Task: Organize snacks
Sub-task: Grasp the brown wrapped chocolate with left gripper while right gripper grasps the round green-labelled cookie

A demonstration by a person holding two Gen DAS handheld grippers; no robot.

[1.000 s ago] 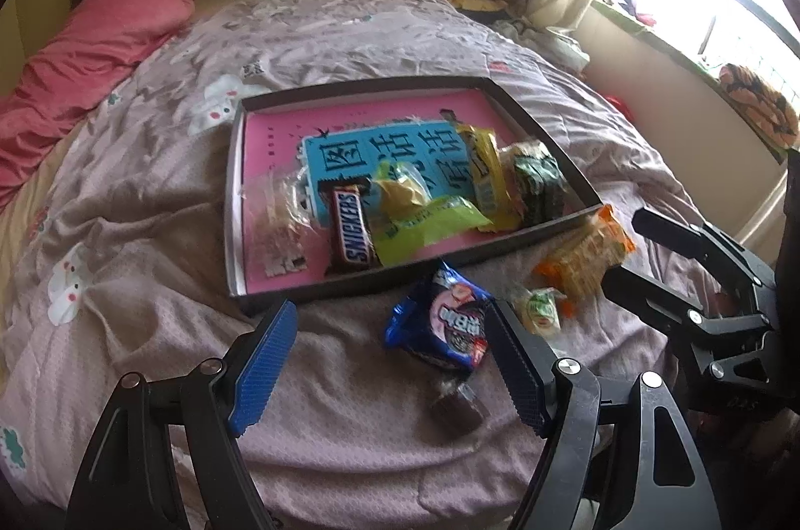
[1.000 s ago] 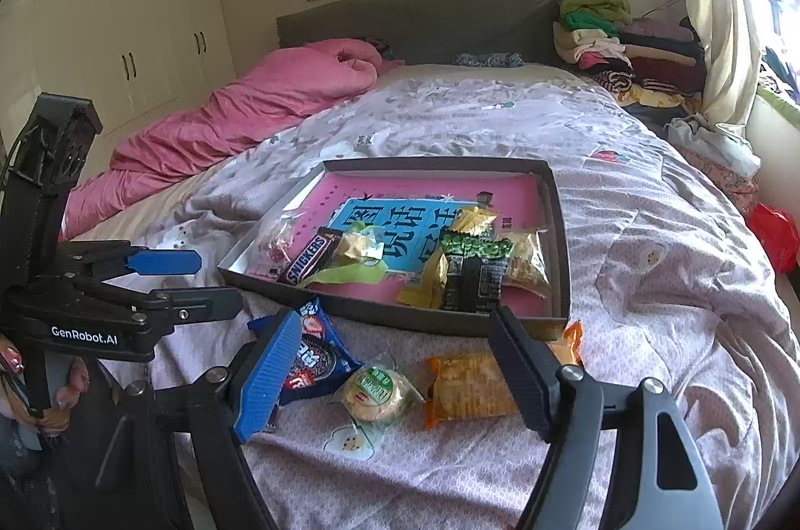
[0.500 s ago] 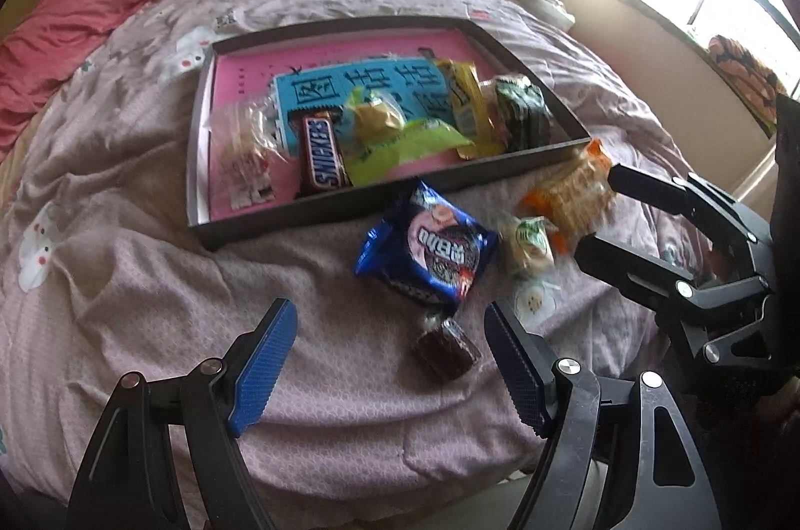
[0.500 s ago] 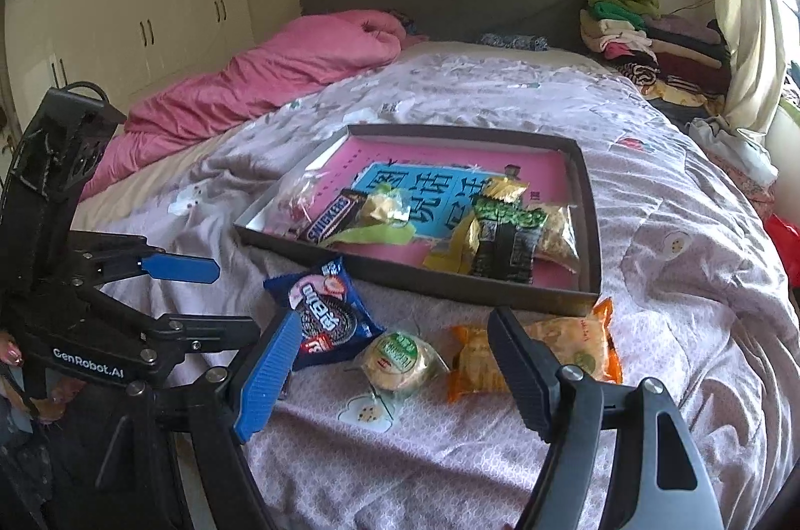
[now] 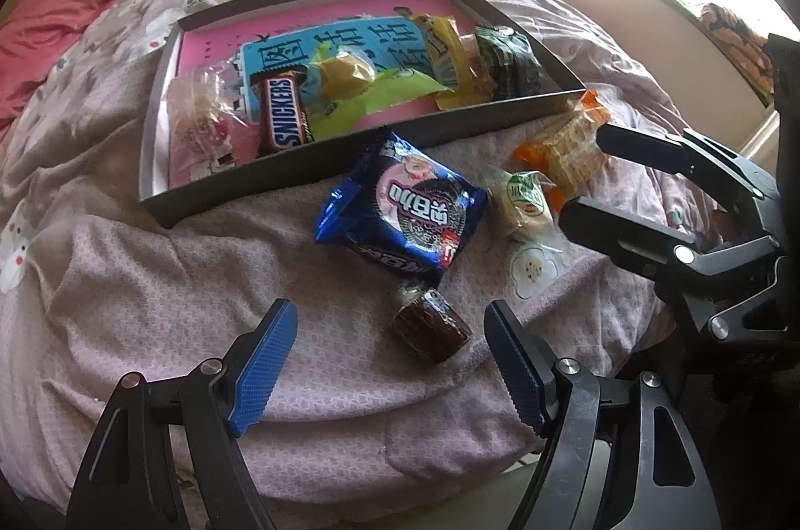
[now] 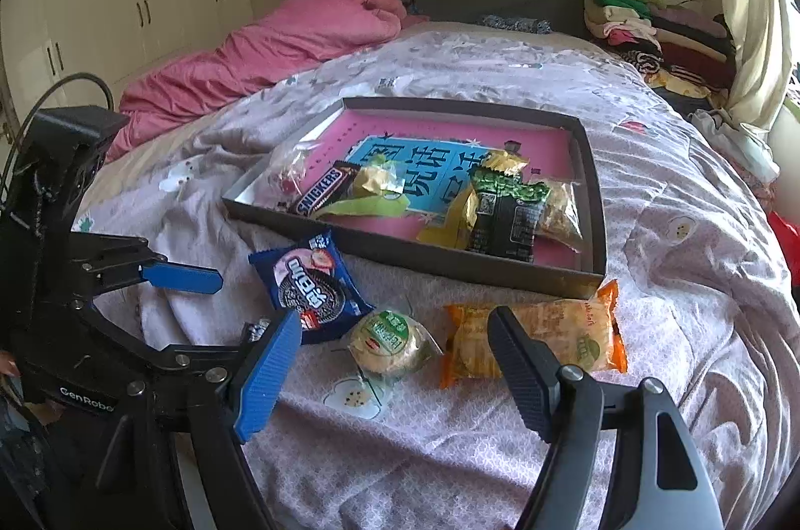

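Left gripper (image 5: 390, 360) lower — nearer brown candy (image 5: 432, 325)

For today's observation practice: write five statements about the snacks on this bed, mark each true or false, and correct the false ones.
1. The Snickers bar lies inside the tray. True.
2. The blue Oreo pack is in the tray. False: it lies on the bedspread, just outside the tray's near wall.
3. The left gripper is shut on the small dark wrapped sweet. False: its jaws are open, with the sweet lying between the fingers, untouched.
4. The orange cracker pack lies outside the tray. True.
5. The right gripper holds the round green-labelled cake. False: it is open and holds nothing.
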